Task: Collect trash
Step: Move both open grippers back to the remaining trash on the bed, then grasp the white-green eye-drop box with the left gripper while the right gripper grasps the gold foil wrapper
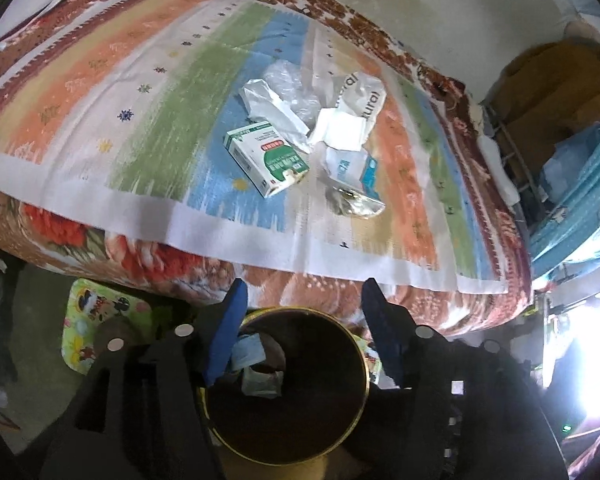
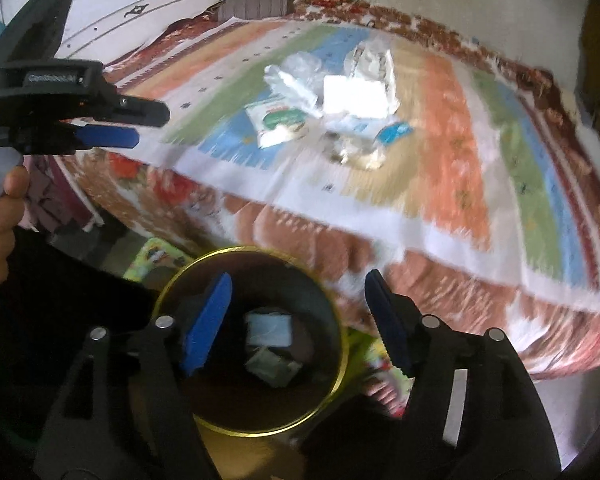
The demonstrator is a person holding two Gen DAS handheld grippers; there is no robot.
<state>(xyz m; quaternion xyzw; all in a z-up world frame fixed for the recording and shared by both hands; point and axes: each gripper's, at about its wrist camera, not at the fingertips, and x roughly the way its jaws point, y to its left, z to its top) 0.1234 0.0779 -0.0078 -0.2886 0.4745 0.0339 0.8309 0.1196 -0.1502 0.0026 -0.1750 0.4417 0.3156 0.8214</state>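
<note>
Nearest, the bin (image 1: 288, 384) on the floor below the bed's near edge already holds a few scraps of paper. Both the left tongs (image 1: 302, 312) and right tongs (image 2: 298, 312) hang wide open and empty above it. Farther off, mid-bed (image 1: 100, 80), lies the trash: a stiff, light carton (image 1: 266, 162), best pinched across its narrow sides, beside crumpled wrappers (image 1: 340, 120), soft and slippery.
</note>
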